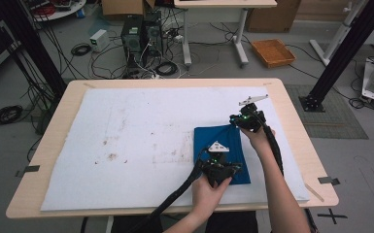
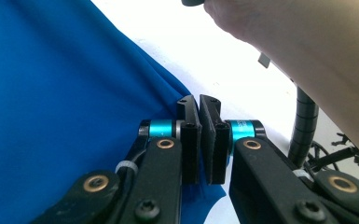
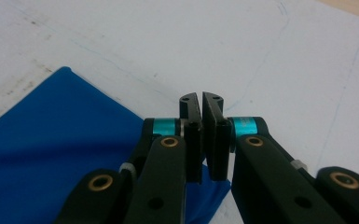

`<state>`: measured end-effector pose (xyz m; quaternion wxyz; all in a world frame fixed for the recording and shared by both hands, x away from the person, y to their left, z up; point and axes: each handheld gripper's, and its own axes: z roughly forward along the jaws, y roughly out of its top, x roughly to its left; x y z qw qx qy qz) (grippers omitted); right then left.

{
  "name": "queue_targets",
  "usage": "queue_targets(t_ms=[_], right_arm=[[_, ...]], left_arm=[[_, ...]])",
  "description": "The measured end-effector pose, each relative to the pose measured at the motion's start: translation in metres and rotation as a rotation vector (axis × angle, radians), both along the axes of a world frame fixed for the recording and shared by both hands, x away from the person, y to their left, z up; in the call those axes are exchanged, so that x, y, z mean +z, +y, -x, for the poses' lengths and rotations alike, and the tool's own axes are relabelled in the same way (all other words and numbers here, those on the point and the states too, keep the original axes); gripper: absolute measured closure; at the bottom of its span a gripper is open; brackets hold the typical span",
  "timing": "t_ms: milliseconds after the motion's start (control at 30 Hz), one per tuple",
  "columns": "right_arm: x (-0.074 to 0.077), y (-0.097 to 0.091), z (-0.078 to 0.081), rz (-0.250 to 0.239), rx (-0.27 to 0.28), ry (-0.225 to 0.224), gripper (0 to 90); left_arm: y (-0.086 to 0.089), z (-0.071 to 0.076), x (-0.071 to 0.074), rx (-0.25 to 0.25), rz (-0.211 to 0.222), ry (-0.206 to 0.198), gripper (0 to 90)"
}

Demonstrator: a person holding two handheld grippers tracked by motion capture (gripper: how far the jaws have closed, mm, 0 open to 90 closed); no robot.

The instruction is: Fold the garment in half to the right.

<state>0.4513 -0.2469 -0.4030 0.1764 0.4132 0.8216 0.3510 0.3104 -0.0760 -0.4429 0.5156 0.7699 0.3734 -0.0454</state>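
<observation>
A blue cloth (image 1: pixel 222 139) lies folded on the white mat (image 1: pixel 141 121), right of the middle. My left gripper (image 1: pixel 228 171) is at the cloth's near edge. In the left gripper view its jaws (image 2: pixel 199 100) are shut, with the blue cloth (image 2: pixel 65 93) running in under the pads. At the cloth's far right corner is my right gripper (image 1: pixel 242 122). Seen in the right gripper view, that gripper (image 3: pixel 200 98) is also shut, with a bit of the blue cloth (image 3: pixel 51 135) pinched low between its pads.
Brown stains (image 1: pixel 111 156) mark the mat's left half. The wooden table edge (image 1: pixel 296 126) runs close to the right hand. The right forearm (image 2: pixel 307 42) crosses above the left gripper. Cables, computer towers (image 1: pixel 138 34) and an orange tray (image 1: pixel 273 52) stand on the floor beyond.
</observation>
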Motion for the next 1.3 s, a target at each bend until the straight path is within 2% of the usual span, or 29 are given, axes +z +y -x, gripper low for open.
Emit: queue_targets(t_ms=[167,233,300,333,467,667,733,800,867,933,1000,1067,1133,1300], right_arm=[[-0.004,-0.004,0.001,0.023,-0.037,-0.013,87.3],[-0.005,-0.007,0.0,0.017,-0.046,-0.011,87.2],[-0.005,-0.009,0.0,0.027,-0.063,-0.003,87.2],[-0.006,-0.01,0.0,0.023,-0.067,0.001,86.6],[-0.002,-0.011,0.003,0.001,-0.077,-0.002,78.0],[0.005,-0.007,0.013,-0.073,-0.078,0.007,65.7],[0.005,-0.005,0.015,-0.091,-0.099,0.025,61.4],[0.003,-0.005,0.015,-0.096,-0.133,0.052,61.2],[0.0,-0.006,0.016,-0.091,-0.155,0.068,67.0],[-0.007,-0.008,0.019,-0.101,-0.156,0.054,75.3],[-0.016,-0.012,0.019,-0.135,-0.144,0.089,83.7],[-0.022,-0.016,0.021,-0.139,-0.155,0.085,89.4],[-0.025,-0.021,0.023,-0.15,-0.172,0.083,89.7],[-0.022,-0.031,0.026,-0.172,-0.201,0.043,89.6]], left_arm=[[-0.005,-0.001,-0.003,-0.005,-0.006,0.012,86.2],[-0.006,-0.001,-0.004,-0.01,-0.007,0.012,84.6],[-0.007,-0.001,-0.004,-0.023,0.002,0.015,78.0],[-0.008,0.0,-0.004,-0.031,0.024,0.021,73.5],[-0.005,0.003,0.0,-0.051,0.053,-0.019,58.3],[0.01,0.009,0.012,-0.062,0.039,-0.102,50.9],[0.019,0.01,0.016,-0.057,0.027,-0.12,50.9],[0.031,0.011,0.02,-0.048,0.029,-0.133,51.0],[0.044,0.011,0.023,-0.034,0.032,-0.137,50.9],[0.058,0.011,0.027,-0.022,0.029,-0.144,50.9],[0.072,0.011,0.03,-0.006,0.027,-0.144,50.9],[0.085,0.01,0.032,0.01,0.021,-0.142,50.9],[0.098,0.011,0.035,0.026,0.018,-0.145,50.9],[0.126,0.015,0.04,0.055,0.008,-0.156,51.1]])
